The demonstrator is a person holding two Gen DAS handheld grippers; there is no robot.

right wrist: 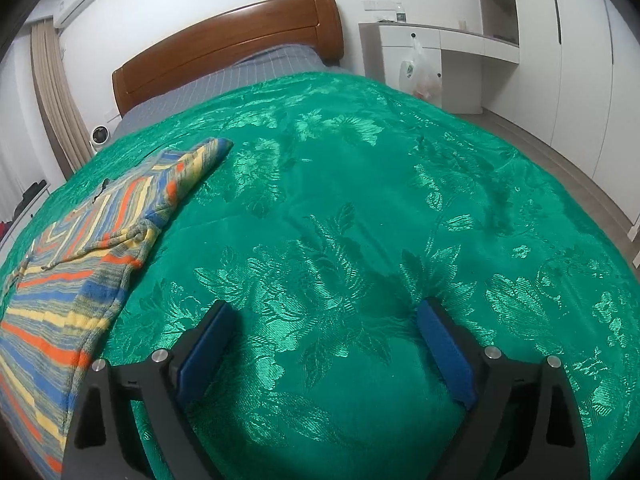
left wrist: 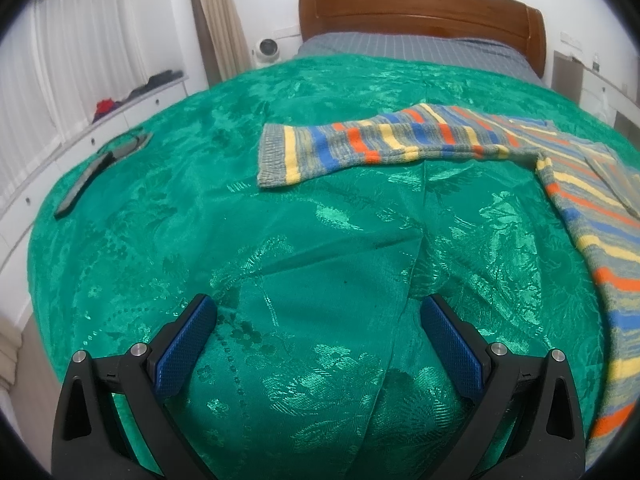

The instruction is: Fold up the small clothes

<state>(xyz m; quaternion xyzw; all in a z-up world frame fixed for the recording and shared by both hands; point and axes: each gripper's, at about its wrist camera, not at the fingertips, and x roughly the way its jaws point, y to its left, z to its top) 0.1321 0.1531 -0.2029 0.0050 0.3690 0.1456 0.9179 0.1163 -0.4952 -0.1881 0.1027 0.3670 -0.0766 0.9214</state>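
Note:
A small striped knitted sweater [left wrist: 400,144] in blue, orange, yellow and grey lies flat on the green bedspread [left wrist: 280,240]. In the left wrist view one sleeve stretches left and the body runs down the right edge. My left gripper [left wrist: 318,308] is open and empty, above bare bedspread, below and left of the sleeve. In the right wrist view the sweater [right wrist: 80,248] lies at the left. My right gripper [right wrist: 326,312] is open and empty over the bedspread [right wrist: 360,200], to the right of the sweater.
A dark remote [left wrist: 82,188] and glasses [left wrist: 128,144] lie on the bedspread's far left. A wooden headboard [left wrist: 420,12] stands at the back. White drawers [left wrist: 60,152] line the left; a white desk [right wrist: 432,56] and wardrobe [right wrist: 580,80] stand right.

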